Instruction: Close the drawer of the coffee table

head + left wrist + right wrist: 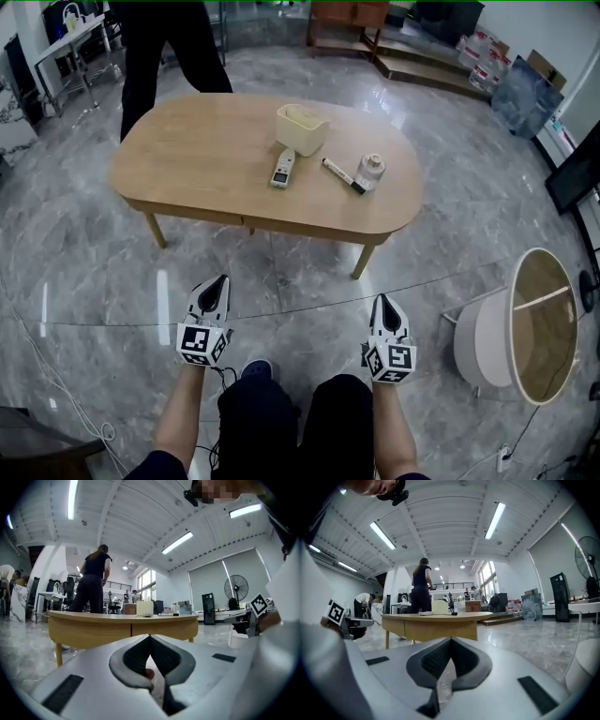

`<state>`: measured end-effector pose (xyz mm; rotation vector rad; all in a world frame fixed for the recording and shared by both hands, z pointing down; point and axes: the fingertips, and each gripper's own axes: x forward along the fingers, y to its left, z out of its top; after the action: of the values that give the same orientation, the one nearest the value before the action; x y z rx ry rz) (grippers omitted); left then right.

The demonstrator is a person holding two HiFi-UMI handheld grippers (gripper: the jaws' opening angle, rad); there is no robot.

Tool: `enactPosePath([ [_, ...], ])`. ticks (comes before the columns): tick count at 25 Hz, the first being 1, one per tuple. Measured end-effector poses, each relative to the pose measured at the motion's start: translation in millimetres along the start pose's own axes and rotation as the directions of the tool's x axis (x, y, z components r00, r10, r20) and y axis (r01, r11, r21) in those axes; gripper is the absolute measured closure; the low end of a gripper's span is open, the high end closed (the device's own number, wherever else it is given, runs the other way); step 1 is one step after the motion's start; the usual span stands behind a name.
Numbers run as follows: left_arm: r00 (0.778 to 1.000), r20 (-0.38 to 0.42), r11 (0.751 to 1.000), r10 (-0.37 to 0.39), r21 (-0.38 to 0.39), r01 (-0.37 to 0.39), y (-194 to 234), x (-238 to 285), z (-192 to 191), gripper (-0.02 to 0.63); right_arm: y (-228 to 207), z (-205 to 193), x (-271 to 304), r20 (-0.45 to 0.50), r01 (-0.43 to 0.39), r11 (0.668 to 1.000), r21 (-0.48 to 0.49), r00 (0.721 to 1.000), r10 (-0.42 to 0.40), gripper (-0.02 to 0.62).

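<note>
While both grippers hang low over the marble floor, well short of the coffee table, the task's thing sits straight ahead: the drawer lies in the near apron under the wooden top, next to a thin vertical seam. From here its front looks flush with the apron, and neither gripper view shows it standing proud, so I cannot tell whether any travel is left. The left gripper has its jaws pressed together with nothing between them, and the right gripper is the same, tips meeting and empty. That suits a push, I judge: closed jaws make a blunt nose, so no grasp is called for. The thing to get right is a square, level approach to the middle of the drawer front, then a slow, straight press along the runners until the face meets the apron; pushing near one end could rack it. A gentle shove matters too, since a cream box, a remote, a marker and a small white jar rest on top, and a light table may slide on this polished floor.
</note>
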<state>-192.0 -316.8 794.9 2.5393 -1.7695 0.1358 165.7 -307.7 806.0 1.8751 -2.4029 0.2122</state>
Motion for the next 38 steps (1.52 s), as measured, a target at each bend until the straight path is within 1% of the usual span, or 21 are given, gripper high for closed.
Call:
enactPosePath([
  [4,1.0,-0.012,0.999,-0.006,-0.035,0.005,-10,-30,-3,0.581,7,-9,-35,-0.002,0.007,0.999,0.049,1.0,-0.007,0.569],
  [7,1.0,-0.017,0.998,-0.001,-0.058,0.0,-17,-49,-2,0.581,14,-15,-58,-0.004,0.015,0.998,0.063,1.0,-0.014,0.569],
  [9,1.0,-0.021,0.998,-0.004,-0.065,0.002,-23,-59,0,0.581,21,-18,-71,0.001,0.01,0.999,0.043,1.0,-0.01,0.569],
  [12,0.999,-0.035,0.998,-0.004,-0.07,0.002,-32,-73,-5,0.581,31,-28,-87,0.007,-0.006,1.0,-0.027,1.0,0.006,0.569],
  [15,0.999,-0.044,0.997,0.007,-0.074,-0.011,-37,-89,-10,0.581,35,-41,-98,-0.009,-0.015,1.0,-0.02,1.0,0.014,0.569],
  [18,0.999,-0.028,0.998,0.019,-0.067,-0.021,-43,-101,-7,0.581,34,-45,-106,-0.009,-0.006,1.0,-0.012,1.0,0.006,0.569],
  [23,1.0,-0.016,0.997,0.022,-0.068,-0.023,-49,-105,0,0.581,30,-55,-113,-0.027,0.016,1.0,-0.004,1.0,-0.016,0.569],
  [26,1.0,-0.016,0.997,0.019,-0.075,-0.021,-52,-105,1,0.581,30,-58,-115,-0.028,0.009,1.0,-0.007,1.0,-0.009,0.569],
  [30,1.0,-0.019,0.998,0.018,-0.064,-0.019,-55,-105,1,0.581,29,-58,-115,-0.026,0.009,1.0,-0.007,1.0,-0.009,0.569],
  [34,0.999,-0.035,0.997,0.024,-0.074,-0.026,-54,-107,-3,0.581,33,-53,-115,-0.02,-0.004,0.999,-0.035,1.0,0.003,0.571],
  [38,0.999,-0.043,0.998,0.019,-0.066,-0.022,-52,-106,-3,0.581,36,-54,-112,-0.019,-0.005,1.0,-0.02,1.0,0.004,0.57],
])
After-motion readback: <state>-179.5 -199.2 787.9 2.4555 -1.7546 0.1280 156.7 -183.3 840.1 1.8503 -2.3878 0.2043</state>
